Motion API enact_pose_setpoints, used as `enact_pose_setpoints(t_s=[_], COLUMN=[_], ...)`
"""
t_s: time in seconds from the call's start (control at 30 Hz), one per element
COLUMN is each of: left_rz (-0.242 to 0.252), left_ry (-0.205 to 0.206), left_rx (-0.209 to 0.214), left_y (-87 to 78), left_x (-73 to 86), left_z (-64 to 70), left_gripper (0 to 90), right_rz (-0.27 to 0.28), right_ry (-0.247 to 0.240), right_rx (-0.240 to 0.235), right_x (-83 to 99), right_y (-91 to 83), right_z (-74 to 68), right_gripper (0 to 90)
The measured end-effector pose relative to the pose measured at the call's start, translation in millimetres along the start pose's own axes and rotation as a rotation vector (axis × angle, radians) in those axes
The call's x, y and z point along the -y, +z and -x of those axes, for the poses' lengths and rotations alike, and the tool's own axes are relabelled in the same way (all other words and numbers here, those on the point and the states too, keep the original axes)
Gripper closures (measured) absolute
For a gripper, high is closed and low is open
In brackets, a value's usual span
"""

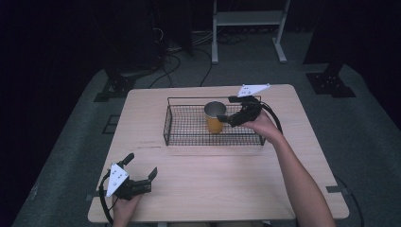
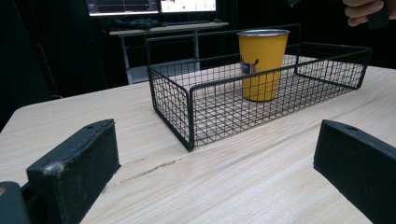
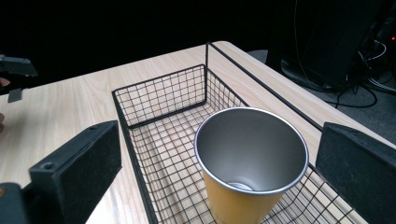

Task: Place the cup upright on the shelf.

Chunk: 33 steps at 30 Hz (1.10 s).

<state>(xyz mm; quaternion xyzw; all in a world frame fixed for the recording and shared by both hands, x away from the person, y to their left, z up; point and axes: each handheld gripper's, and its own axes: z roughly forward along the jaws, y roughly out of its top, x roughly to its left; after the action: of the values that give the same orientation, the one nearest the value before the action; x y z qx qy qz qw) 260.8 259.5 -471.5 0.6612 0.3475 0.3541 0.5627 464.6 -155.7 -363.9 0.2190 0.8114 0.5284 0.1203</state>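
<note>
A yellow cup (image 1: 214, 118) with a bare metal inside stands upright in a black wire basket (image 1: 182, 138) on the wooden table. My right gripper (image 1: 227, 110) hovers open just right of the cup's rim. In the right gripper view the cup (image 3: 252, 154) sits below and between the two wide-apart jaws of the gripper (image 3: 219, 156), which do not touch it. My left gripper (image 1: 141, 165) rests open near the table's front left corner with nothing in it. From the left gripper view (image 2: 217, 144), the cup (image 2: 263, 65) and basket (image 2: 189, 112) lie ahead.
The wooden table (image 1: 213, 184) has bare surface in front of the basket and to both sides. A white metal stand (image 1: 248, 19) and cables on the floor lie beyond the far edge. A desk with monitors (image 2: 154, 9) is in the background.
</note>
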Motion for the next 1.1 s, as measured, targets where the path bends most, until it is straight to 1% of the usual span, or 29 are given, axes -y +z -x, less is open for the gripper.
enact_pose_setpoints(t_s=[0.23, 0.3, 0.47, 0.53, 0.67, 0.8, 0.87, 1.0, 1.03, 1.1], left_rz=[0.0, 0.0, -0.001, -0.001, -0.001, -0.002, -0.002, -0.004, -0.004, -0.005], left_ry=[0.001, 0.001, 0.002, 0.002, 0.002, 0.004, 0.004, 0.006, 0.006, 0.006], left_rx=[0.001, 0.0, -0.001, -0.001, -0.001, 0.0, 0.0, -0.001, -0.001, -0.001], left_y=[0.1, 0.1, 0.2, 0.2, 0.2, 0.3, 0.3, 0.3, 0.3, 0.3], left_x=[0.0, 0.0, 0.0, 0.0, 0.0, -0.1, -0.1, -0.1, -0.1, -0.1], left_z=[0.1, 0.1, 0.3, 0.4, 0.3, 0.5, 0.5, 0.5, 0.6, 0.6], left_gripper=[0.0, 0.0, 0.0, 0.0, 0.0, 0.0, 0.0, 0.0, 0.0, 0.0], right_rz=[0.016, 0.007, 0.017, 0.003, 0.017, 0.008, 0.014, 0.011, 0.003, 0.01], right_ry=[0.0, 0.002, 0.006, 0.008, 0.01, 0.013, 0.009, 0.008, 0.007, 0.003], right_rx=[-0.01, -0.014, -0.016, -0.018, -0.011, -0.014, -0.012, -0.015, -0.021, -0.019], right_x=[6.9, 9.9, 16.8, 18.2, 22.6, 28.2, 31.3, 36.5, 37.7, 40.0], right_y=[-7.6, -10.2, -17.7, -20.1, -26.9, -32.5, -36.0, -41.2, -42.6, -45.2], right_z=[-5.7, -7.5, -10.6, -11.2, -12.5, -14.6, -17.1, -20.2, -21.1, -23.4], right_gripper=[0.0, 0.0, 0.0, 0.0, 0.0, 0.0, 0.0, 0.0, 0.0, 0.0])
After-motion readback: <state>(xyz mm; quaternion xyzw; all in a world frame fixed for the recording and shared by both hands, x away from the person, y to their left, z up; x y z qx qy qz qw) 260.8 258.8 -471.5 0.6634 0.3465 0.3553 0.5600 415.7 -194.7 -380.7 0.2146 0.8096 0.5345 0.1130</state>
